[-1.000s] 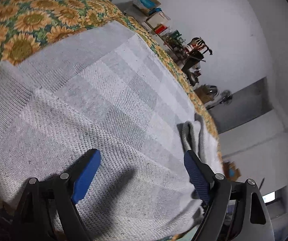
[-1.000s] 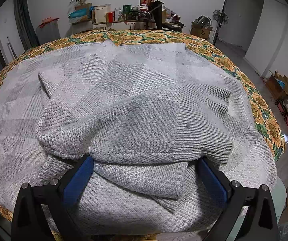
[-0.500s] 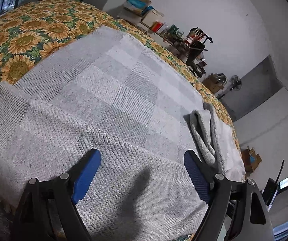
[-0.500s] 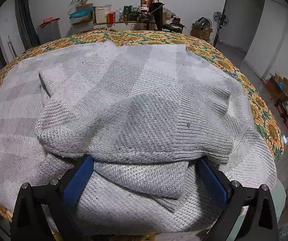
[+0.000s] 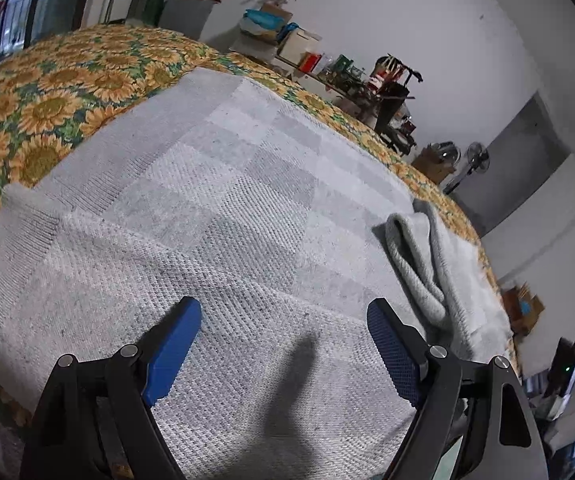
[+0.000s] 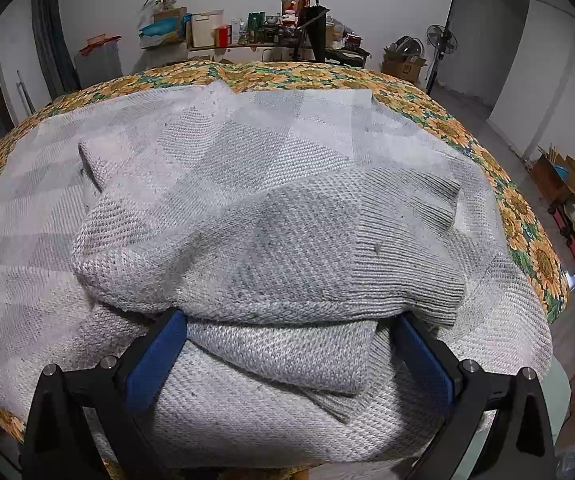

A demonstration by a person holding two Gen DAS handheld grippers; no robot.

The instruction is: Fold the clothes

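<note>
Left wrist view
Sweater: a grey checked knit sweater (image 5: 223, 216) lies spread flat over the sunflower-print cloth (image 5: 47, 96), filling the middle and lower part of the view.
Folded part: at about 3 o'clock a bunched fold of the same knit (image 5: 427, 264) rises in a ridge above the flat layer.
Left gripper: the left gripper (image 5: 283, 332) sits at 6 o'clock, its blue pads wide apart, with nothing between them; whether the tips touch the knit cannot be told.
Shadow: a dark shadow falls on the knit between the two fingers.
Background: a cluttered shelf (image 5: 327, 68) at 1 o'clock against a white wall; a standing fan (image 5: 475, 160) at 2 o'clock.

Right wrist view
Sweater: the sweater (image 6: 135, 216) covers most of the sunflower-print cloth (image 6: 527, 216), which shows only as a rim from 9 through 12 to 4 o'clock.
Folded sleeve: a sleeve with a ribbed cuff (image 6: 403, 264) lies doubled across the centre, cuff towards 3 o'clock.
Right gripper: the right gripper (image 6: 287, 328) at 6 o'clock stands wide, a thick fold of the knit between its blue pads; both pads lie against the bunched fabric, but whether they press on it cannot be told.
Background: the shelf (image 6: 247, 28) at 12 o'clock, the fan (image 6: 441, 40) at 1 o'clock.
</note>
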